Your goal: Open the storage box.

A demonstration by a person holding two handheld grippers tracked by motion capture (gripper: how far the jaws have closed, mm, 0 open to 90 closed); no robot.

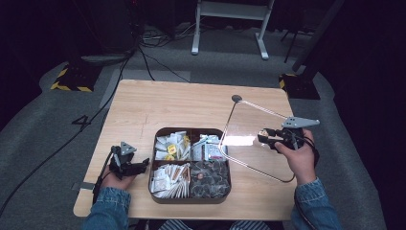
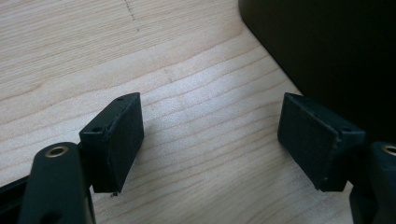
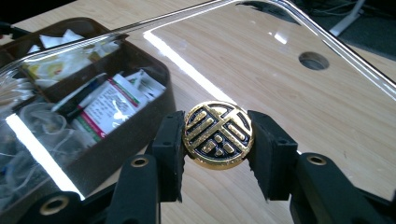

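The clear lid [image 1: 253, 139] is already off the brown tray [image 1: 191, 199]: the right gripper [image 1: 269, 138] holds it tilted up at about 3 o'clock from the tray, one lid edge low near the tray's right wall, the far corner raised over the table [image 1: 182, 103]. In the right gripper view its fingers [image 3: 170, 154] are pinched on the lid's round gold knob [image 3: 218, 135], 1 finger on each side. What looks left, by my reading, is to carry the lid clear and set it down on bare table; it is not yet resting flat.

The left gripper [image 1: 129, 165] sits on the table at 9 o'clock from the tray, just beside its wall. Its fingers [image 2: 114, 140] stand wide apart with nothing between them, the dark tray wall close by in that view.

The tray has 4 compartments. At 10 o'clock: white and yellow sachets [image 1: 171, 146]. At 2 o'clock: printed packets [image 1: 207, 147]. At 8 o'clock: paper-wrapped sticks [image 1: 170, 179]. At 4 o'clock: small clear-wrapped items [image 1: 209, 178], too small to identify.
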